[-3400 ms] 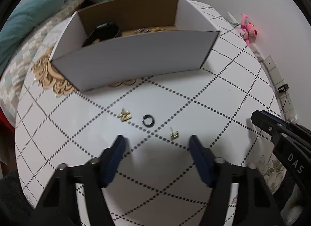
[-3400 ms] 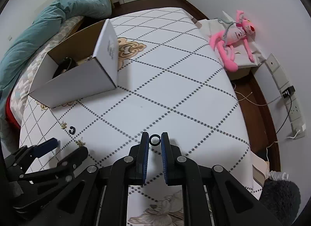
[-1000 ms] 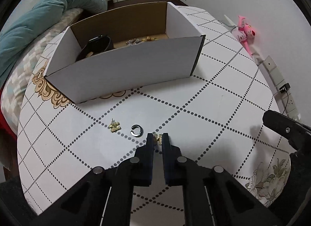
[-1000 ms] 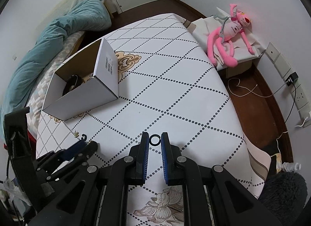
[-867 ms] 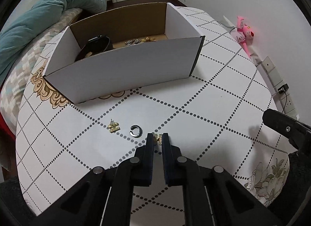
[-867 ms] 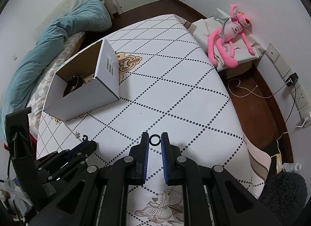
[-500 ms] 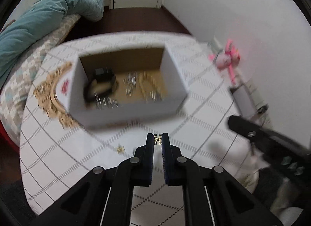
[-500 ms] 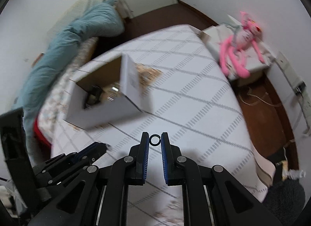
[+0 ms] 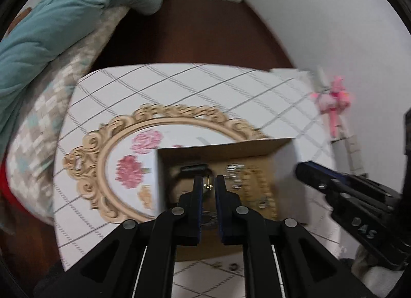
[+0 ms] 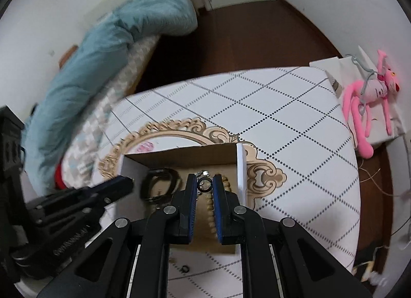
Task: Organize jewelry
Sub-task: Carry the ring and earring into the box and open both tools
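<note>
My left gripper is shut on a small gold earring and holds it above the open cardboard box. My right gripper is shut on a dark ring above the same box. Inside the box lie a black bracelet, a gold bead chain and small silvery pieces. On the table in front of the box a dark ring and a small gold piece remain. The left gripper shows in the right wrist view; the right one shows in the left wrist view.
The box stands on a white table with a dotted diamond pattern and a gold floral medallion. A bed with a teal duvet lies to the left. A pink plush toy lies on a box at the right.
Both grippers have lifted from the table and moved forward over the box, each still holding its piece. The views now look down into the box.
</note>
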`<state>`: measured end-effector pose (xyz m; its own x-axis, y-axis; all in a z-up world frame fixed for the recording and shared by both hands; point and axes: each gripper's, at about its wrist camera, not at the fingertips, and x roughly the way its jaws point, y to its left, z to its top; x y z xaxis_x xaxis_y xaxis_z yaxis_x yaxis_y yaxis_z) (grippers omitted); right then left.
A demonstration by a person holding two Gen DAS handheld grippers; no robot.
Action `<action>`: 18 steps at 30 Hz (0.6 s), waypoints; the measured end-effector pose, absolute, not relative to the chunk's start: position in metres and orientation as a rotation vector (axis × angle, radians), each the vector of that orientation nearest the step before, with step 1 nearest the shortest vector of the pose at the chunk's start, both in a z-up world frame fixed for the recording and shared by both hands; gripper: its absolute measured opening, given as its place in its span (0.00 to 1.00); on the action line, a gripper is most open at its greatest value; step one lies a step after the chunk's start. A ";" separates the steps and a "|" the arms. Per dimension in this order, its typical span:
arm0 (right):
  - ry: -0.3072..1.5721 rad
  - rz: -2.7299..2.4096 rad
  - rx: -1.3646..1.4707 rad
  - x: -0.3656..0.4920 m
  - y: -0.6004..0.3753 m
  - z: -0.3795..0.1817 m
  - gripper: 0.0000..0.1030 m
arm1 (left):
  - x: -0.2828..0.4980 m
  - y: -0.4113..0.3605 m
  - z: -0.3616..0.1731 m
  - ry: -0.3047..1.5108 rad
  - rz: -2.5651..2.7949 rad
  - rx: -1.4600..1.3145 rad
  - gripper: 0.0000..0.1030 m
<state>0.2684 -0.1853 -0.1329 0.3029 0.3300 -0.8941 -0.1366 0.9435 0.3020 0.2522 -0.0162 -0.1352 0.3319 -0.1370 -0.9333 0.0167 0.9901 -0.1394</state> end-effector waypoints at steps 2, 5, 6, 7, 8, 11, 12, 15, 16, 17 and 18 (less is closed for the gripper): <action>1.259 0.298 0.164 0.275 -0.183 -0.138 0.14 | 0.255 -0.013 -0.137 1.234 -0.085 -0.102 0.10; 1.257 0.279 0.140 0.275 -0.186 -0.138 0.30 | 0.254 -0.008 -0.134 1.215 -0.054 -0.084 0.33; 1.244 0.269 0.128 0.273 -0.186 -0.135 0.33 | 0.254 -0.007 -0.133 1.206 -0.044 -0.081 0.53; 1.235 0.263 0.115 0.272 -0.187 -0.132 0.34 | 0.252 -0.004 -0.131 1.190 -0.036 -0.083 0.65; 1.226 0.255 0.104 0.270 -0.188 -0.130 0.35 | 0.250 -0.002 -0.129 1.175 -0.024 -0.080 0.66; 1.196 0.214 0.038 0.263 -0.186 -0.123 0.43 | 0.246 0.001 -0.129 1.165 0.008 -0.063 0.66; 1.187 0.198 0.018 0.260 -0.186 -0.122 0.47 | 0.245 0.003 -0.130 1.161 0.013 -0.065 0.70; 1.174 0.157 -0.045 0.252 -0.184 -0.121 0.72 | 0.237 0.004 -0.131 1.142 0.026 -0.062 0.95; 1.171 0.142 -0.066 0.249 -0.184 -0.122 0.86 | 0.234 0.004 -0.131 1.139 0.031 -0.053 1.00; 1.172 0.135 -0.079 0.247 -0.184 -0.123 0.96 | 0.232 0.004 -0.132 1.141 0.039 -0.041 1.00; 1.173 0.127 -0.085 0.244 -0.184 -0.124 0.98 | 0.230 0.003 -0.132 1.142 0.048 -0.033 1.00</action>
